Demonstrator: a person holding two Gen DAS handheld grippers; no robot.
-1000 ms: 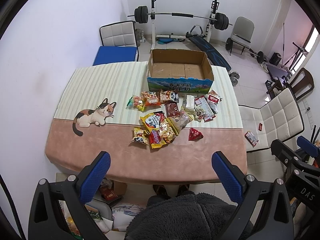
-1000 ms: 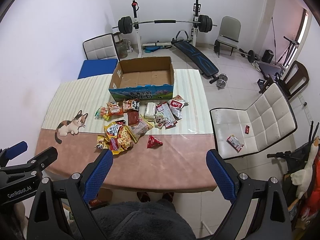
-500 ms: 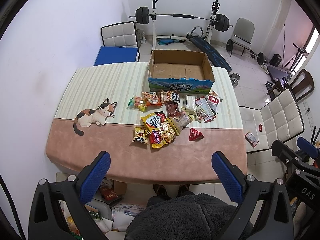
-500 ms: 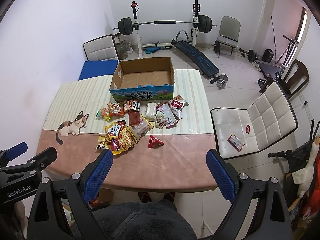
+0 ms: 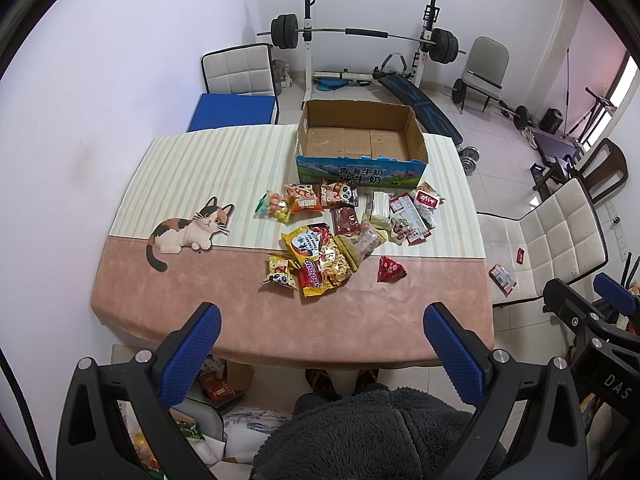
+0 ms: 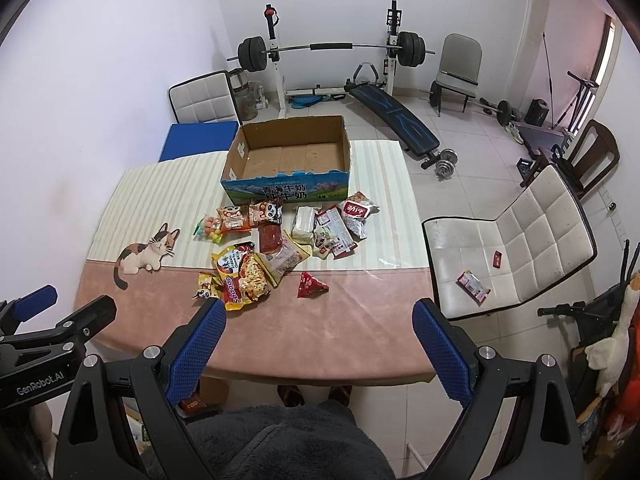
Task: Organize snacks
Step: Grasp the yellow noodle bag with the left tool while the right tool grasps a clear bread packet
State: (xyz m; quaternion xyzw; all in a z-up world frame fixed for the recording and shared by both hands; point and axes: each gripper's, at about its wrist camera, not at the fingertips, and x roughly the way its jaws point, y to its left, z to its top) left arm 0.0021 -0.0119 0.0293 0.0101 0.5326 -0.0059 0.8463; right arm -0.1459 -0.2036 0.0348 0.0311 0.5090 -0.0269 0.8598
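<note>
With both sets of jaws spread wide and empty, the left gripper (image 5: 322, 322) and right gripper (image 6: 320, 318) hang over the near table (image 5: 256, 328) edge; the snack pile (image 5: 344, 232) lies well ahead of the fingertips, the open cardboard box (image 5: 360, 142) just beyond it
</note>
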